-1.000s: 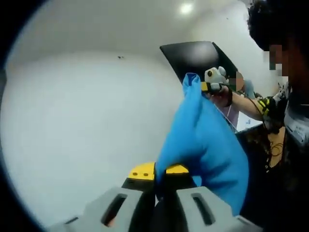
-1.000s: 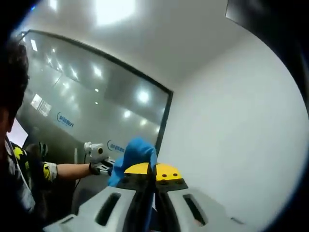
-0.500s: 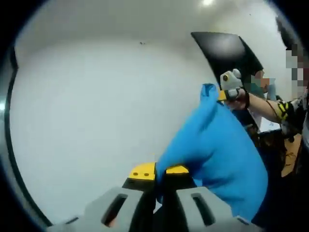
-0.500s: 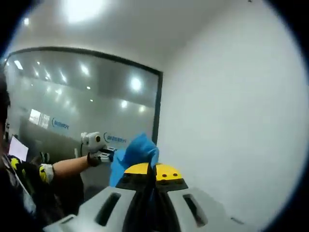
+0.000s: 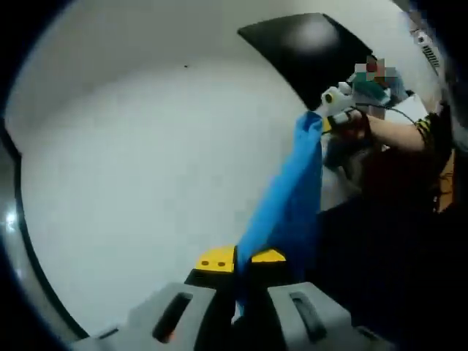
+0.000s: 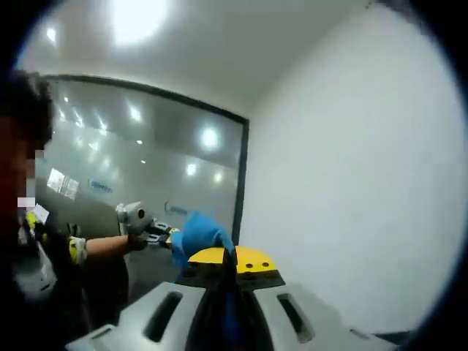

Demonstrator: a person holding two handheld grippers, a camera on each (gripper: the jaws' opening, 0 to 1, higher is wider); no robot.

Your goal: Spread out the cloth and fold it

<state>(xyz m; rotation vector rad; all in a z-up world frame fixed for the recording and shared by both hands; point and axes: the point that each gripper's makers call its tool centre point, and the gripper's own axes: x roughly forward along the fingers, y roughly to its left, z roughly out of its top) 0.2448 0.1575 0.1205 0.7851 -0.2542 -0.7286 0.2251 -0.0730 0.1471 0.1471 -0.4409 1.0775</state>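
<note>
Two tools, left tool [image 5: 242,257] and right tool [image 6: 224,257], clamp opposite ends of the cloth [image 5: 287,205], stretched in the air between them; we judge spreading underway, folding not begun.

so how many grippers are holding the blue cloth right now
2. The left gripper is shut on one end of the blue cloth, at the bottom of the left gripper view. The right gripper holds the other end, up right in that view.
</note>
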